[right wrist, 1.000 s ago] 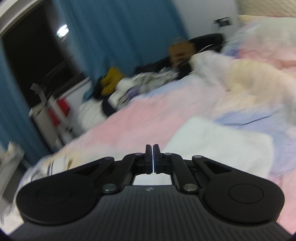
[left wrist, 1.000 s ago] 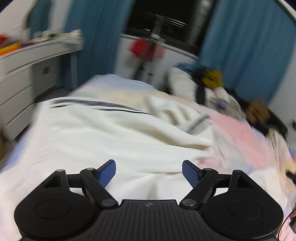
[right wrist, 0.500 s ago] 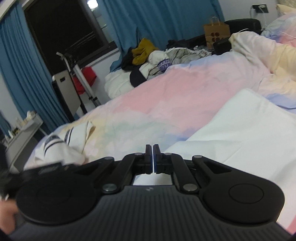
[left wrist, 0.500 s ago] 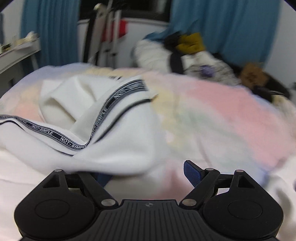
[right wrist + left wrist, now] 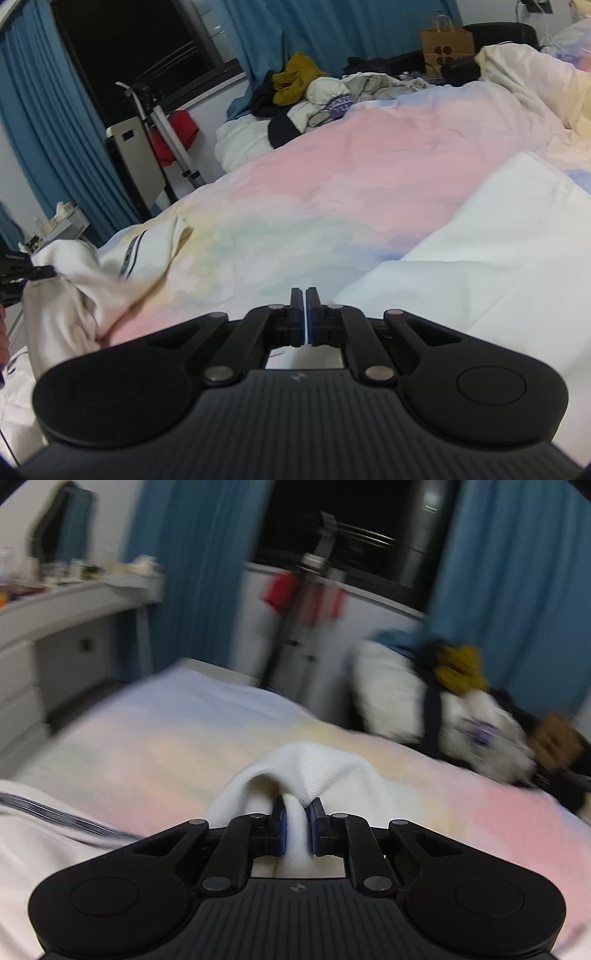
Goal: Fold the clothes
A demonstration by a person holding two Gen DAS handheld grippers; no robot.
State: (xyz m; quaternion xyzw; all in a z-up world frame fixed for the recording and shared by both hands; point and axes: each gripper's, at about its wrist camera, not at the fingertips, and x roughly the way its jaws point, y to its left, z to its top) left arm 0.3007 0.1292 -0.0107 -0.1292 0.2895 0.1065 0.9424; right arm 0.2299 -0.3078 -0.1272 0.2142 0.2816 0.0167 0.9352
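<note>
A white garment with a dark printed stripe (image 5: 110,269) lies bunched on the pastel bed cover at the left. My left gripper (image 5: 297,825) is shut on a fold of this white cloth (image 5: 314,771), which bulges up between its blue pads; it also shows at the far left of the right wrist view (image 5: 22,273), lifting the cloth. My right gripper (image 5: 305,317) is shut with nothing between its pads, low over the bed. A flat folded white piece (image 5: 498,254) lies just right of it.
The bed cover (image 5: 351,177) is pink, yellow and pale blue. A heap of clothes (image 5: 314,96) and a brown paper bag (image 5: 447,48) lie at the far side. A white desk (image 5: 55,627), a folded rack (image 5: 162,140) and blue curtains stand beyond the bed.
My left gripper was open over the white garment; it has closed on a fold of it and lifted it. My right gripper stays shut and has steadied over the bed.
</note>
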